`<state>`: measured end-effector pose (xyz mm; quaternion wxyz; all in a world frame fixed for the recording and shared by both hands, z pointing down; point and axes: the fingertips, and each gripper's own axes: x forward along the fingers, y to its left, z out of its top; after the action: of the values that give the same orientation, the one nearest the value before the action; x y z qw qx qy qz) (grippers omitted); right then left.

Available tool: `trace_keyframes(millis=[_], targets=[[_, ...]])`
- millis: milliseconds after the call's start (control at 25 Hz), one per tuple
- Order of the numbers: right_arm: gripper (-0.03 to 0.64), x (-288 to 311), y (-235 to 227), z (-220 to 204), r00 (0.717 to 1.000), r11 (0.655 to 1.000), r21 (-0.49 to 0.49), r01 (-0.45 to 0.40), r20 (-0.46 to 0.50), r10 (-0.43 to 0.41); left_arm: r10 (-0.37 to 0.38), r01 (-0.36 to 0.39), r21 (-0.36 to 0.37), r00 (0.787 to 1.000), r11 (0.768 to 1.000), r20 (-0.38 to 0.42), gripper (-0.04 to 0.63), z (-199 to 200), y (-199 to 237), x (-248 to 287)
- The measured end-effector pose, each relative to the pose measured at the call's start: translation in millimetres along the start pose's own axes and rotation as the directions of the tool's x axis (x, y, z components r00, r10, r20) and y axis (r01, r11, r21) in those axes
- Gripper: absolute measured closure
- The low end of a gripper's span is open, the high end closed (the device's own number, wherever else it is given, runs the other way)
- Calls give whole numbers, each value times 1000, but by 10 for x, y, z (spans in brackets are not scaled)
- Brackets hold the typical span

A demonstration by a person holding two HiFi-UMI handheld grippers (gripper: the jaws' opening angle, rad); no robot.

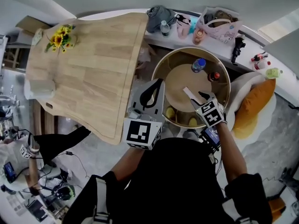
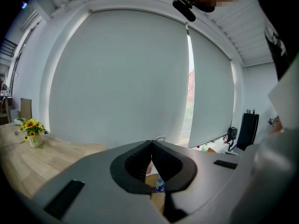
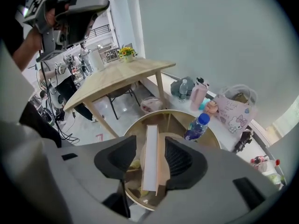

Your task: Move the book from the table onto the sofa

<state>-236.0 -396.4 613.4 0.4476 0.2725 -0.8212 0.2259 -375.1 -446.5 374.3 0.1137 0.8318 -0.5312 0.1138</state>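
Note:
A thin book [image 3: 150, 157] with a tan cover and a white page edge stands on edge between the jaws of my right gripper [image 3: 150, 146]. A narrow gap shows on each side of it, so the pads do not press on it. In the head view the book [image 1: 189, 95] shows as a white strip in front of the right gripper [image 1: 198, 99], over the round wooden table [image 1: 161, 64]. My left gripper [image 1: 150, 93] hovers at that table's left rim; its jaws [image 2: 150, 146] are shut with nothing in them.
The round table holds a blue-capped bottle [image 1: 198, 65], a red item and yellow fruit. A long wooden table [image 1: 88, 64] with sunflowers [image 1: 60, 37] lies to the left. An orange cushion [image 1: 254, 104] lies at the right. Bottles and a pink bag [image 1: 219, 29] line the sill.

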Motion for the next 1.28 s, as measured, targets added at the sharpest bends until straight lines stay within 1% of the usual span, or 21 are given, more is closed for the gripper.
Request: trace_keyframes(millis=[80,120,200,320,480,600,760,800,920,1160,1280], targets=[[405,178,14,-112,998,1000,5,-8,-56,9,-9,8,-2,1000,1000,-9,589,-54,43,4],[391,267,17,-182,996,1000,1,-13,-87,13,-12,12,-4,1000,1000,-14,589,-80,59,10],[385,433,-9,-308,991,1000,-16,-8,-133,6,-21,21,-6,999,1000,-27,589,-131,79,24],[385,613,-15,-397,986,999,-37,6,-167,-12,-35,35,-1,998,999,-43,589,-192,120,32],[385,739,11,-490,976,999,-32,6,-216,-12,-58,58,4,997,998,-46,589,-209,152,72],[387,802,30,-511,970,998,-56,17,-239,-30,-64,64,-1,997,998,-39,589,-195,174,64],[390,875,37,-567,963,999,-19,28,-266,-32,-76,76,8,997,997,-31,589,-181,190,37],[398,883,55,-553,963,1000,-12,29,-267,-31,-77,78,7,996,997,-33,589,-192,198,29],[456,911,21,-528,960,999,-21,49,-275,-53,-74,74,0,996,997,-40,589,-219,236,19],[462,916,-47,-543,954,997,15,80,-292,-73,-68,67,-7,997,998,-36,589,-245,278,-21],[463,879,-45,-583,952,996,27,85,-298,-73,-78,78,-11,997,997,-29,589,-238,244,-2]])
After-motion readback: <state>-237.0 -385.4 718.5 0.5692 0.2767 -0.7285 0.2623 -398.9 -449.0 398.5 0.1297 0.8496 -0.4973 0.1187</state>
